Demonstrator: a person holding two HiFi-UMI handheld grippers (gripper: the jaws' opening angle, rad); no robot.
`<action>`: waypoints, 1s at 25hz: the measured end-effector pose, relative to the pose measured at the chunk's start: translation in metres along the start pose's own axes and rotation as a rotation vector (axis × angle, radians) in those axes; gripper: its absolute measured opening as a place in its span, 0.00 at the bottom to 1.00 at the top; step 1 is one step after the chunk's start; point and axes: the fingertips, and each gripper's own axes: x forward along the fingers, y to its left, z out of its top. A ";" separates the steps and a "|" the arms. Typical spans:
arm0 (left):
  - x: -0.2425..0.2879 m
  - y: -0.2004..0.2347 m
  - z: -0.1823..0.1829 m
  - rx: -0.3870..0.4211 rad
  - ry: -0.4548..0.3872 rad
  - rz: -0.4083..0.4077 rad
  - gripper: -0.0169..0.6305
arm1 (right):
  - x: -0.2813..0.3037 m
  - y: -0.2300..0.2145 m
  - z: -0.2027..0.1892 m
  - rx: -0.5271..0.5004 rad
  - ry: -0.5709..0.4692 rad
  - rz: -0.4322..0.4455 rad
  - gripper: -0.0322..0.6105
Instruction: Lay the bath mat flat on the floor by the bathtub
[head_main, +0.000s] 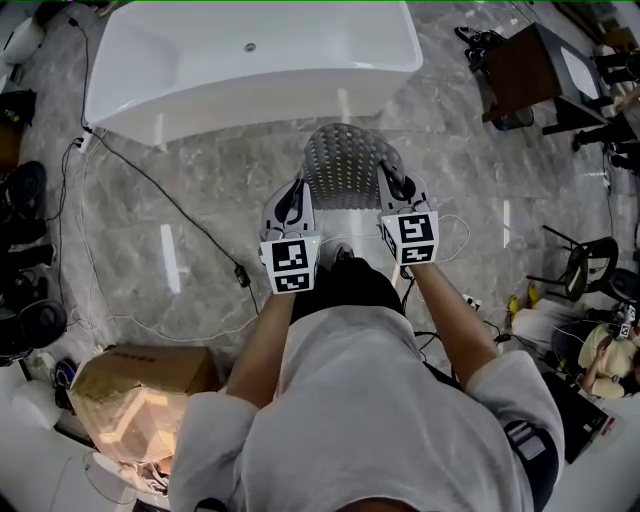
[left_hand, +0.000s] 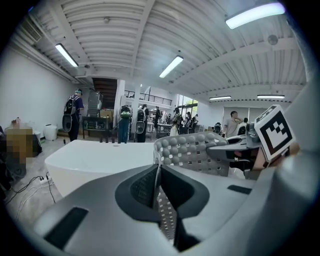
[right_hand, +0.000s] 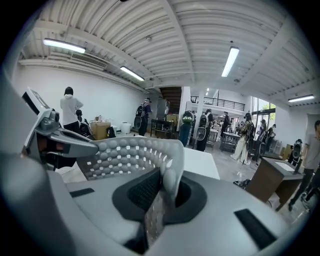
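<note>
The left gripper (head_main: 298, 190) and right gripper (head_main: 392, 183) each clamp the bath mat (head_main: 345, 160), held up near the bathtub (head_main: 250, 75); next it likely needs lowering flat.

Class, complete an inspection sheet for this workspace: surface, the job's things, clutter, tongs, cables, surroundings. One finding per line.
Surface: grey marble-look tiled floor, glossy.
Job's things: grey perforated rubber bath mat held up off the floor, spanning both tongs; white freestanding bathtub just beyond it.
Clutter: brown cardboard box at lower left.
Tongs: left tongs and right tongs each shut on a mat edge.
Cables: black cable crosses the floor from the tub's left end; white cable loops near the right tongs.
Surroundings: dark wooden table upper right; people standing in the open hall beyond.
</note>
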 end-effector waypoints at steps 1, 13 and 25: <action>0.003 0.003 -0.001 -0.006 0.004 0.008 0.06 | 0.005 0.001 0.000 0.002 0.003 0.004 0.08; 0.084 0.021 -0.035 -0.089 0.093 0.108 0.06 | 0.080 -0.036 -0.031 -0.033 0.052 0.058 0.08; 0.174 0.019 -0.101 -0.164 0.138 0.195 0.06 | 0.179 -0.076 -0.096 -0.108 0.074 0.183 0.08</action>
